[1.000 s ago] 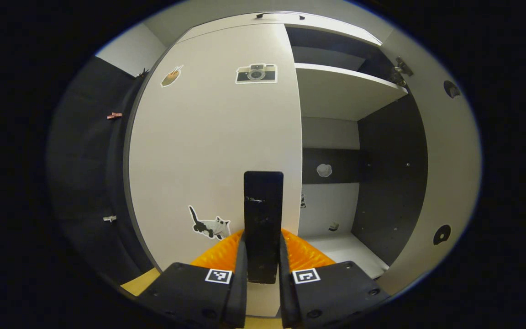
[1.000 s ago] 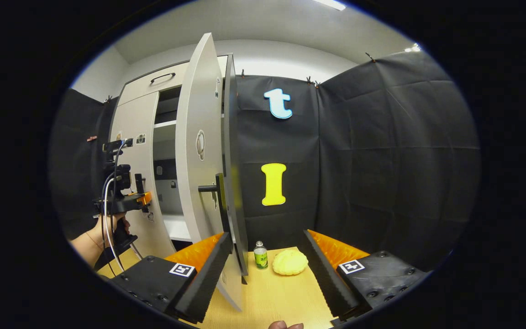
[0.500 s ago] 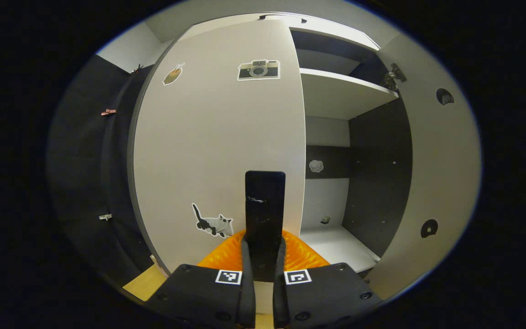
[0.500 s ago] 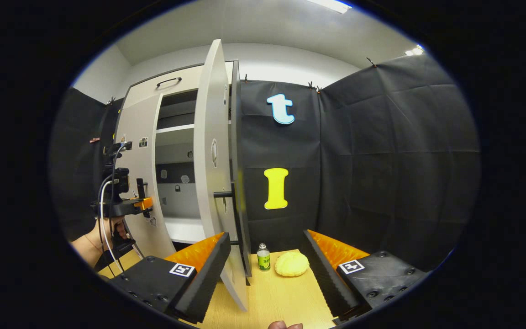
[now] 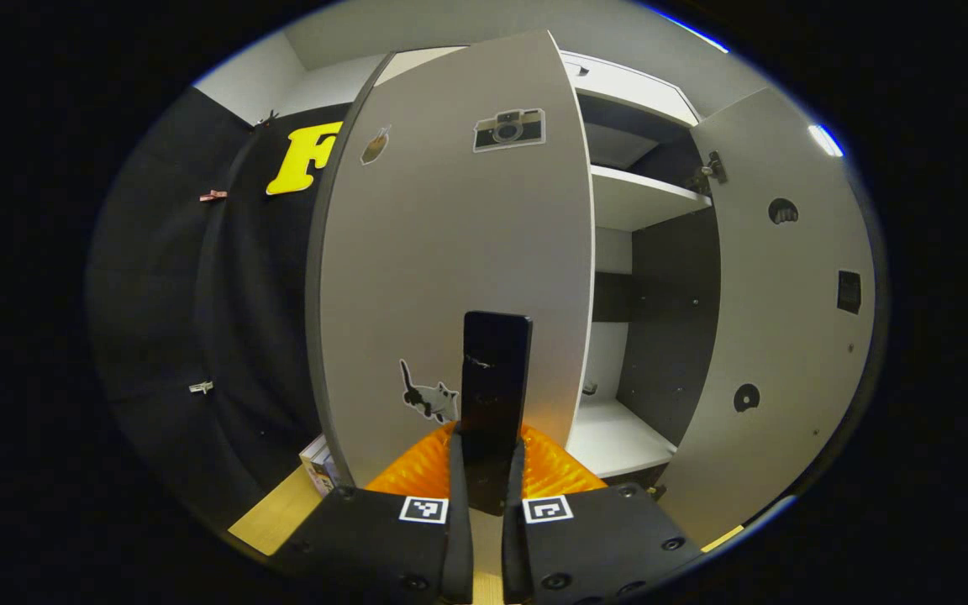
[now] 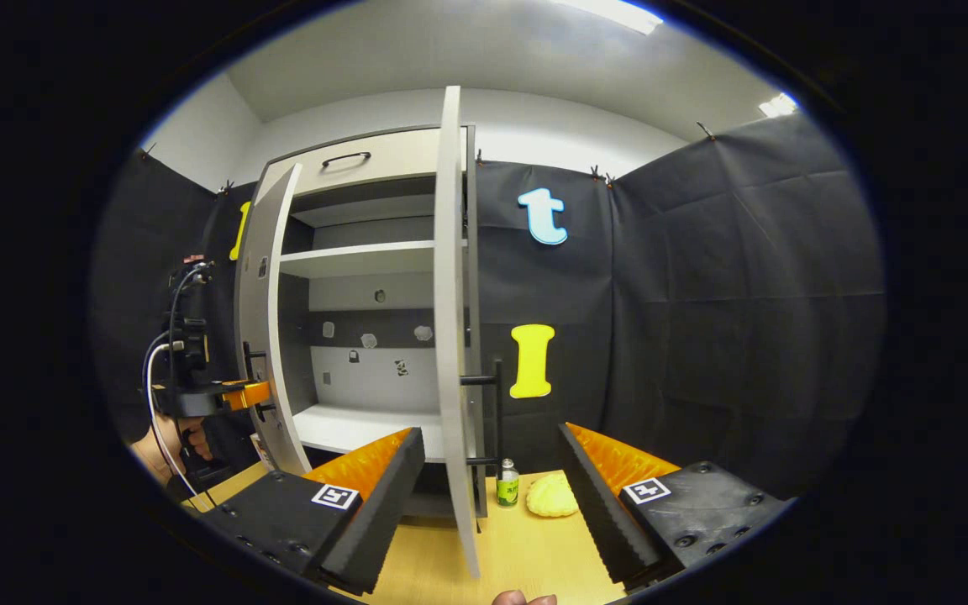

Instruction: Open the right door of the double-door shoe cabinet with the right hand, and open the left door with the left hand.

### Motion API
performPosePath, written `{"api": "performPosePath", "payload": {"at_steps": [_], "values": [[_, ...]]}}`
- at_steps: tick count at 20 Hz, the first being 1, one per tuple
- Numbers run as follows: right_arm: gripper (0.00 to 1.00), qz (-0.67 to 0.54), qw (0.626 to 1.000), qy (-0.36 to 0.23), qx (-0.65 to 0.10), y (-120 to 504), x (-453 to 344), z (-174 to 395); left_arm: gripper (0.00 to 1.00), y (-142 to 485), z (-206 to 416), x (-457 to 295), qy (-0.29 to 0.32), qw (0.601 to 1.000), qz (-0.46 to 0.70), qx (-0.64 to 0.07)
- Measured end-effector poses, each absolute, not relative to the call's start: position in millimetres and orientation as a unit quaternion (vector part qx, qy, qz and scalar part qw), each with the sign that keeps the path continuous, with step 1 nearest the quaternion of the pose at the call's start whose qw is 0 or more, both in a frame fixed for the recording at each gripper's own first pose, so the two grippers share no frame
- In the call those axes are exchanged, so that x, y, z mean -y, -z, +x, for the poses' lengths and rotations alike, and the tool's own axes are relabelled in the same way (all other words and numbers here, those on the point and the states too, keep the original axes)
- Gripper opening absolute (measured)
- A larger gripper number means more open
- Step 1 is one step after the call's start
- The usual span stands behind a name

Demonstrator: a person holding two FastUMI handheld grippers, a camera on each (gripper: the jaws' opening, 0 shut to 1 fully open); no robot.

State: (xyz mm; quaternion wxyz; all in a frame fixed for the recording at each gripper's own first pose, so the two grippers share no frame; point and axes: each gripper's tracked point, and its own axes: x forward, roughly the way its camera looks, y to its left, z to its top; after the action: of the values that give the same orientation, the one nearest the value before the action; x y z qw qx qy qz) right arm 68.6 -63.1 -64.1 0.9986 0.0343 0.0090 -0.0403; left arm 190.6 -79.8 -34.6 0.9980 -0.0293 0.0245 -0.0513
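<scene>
Between left gripper [image 5: 487,504] fingers [image 5: 457,479]: door handle [image 5: 494,395], clamped.

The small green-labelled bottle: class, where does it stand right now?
In the right gripper view, the bottle stands on the wooden table, just left of the yellow bun-like object.

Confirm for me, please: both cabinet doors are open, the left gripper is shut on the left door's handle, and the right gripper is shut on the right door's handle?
Not quite: in the right gripper view the right gripper is open, off the right door's handle. The rest holds.
</scene>
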Motion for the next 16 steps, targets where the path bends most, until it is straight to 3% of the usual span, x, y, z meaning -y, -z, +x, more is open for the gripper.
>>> {"api": "performPosePath", "payload": {"at_steps": [16], "values": [[0.98,0.031,0.999,0.015,-0.003,66,23,52,0.16,34,166,47,0.07,0.996,-0.048,-0.019]]}}
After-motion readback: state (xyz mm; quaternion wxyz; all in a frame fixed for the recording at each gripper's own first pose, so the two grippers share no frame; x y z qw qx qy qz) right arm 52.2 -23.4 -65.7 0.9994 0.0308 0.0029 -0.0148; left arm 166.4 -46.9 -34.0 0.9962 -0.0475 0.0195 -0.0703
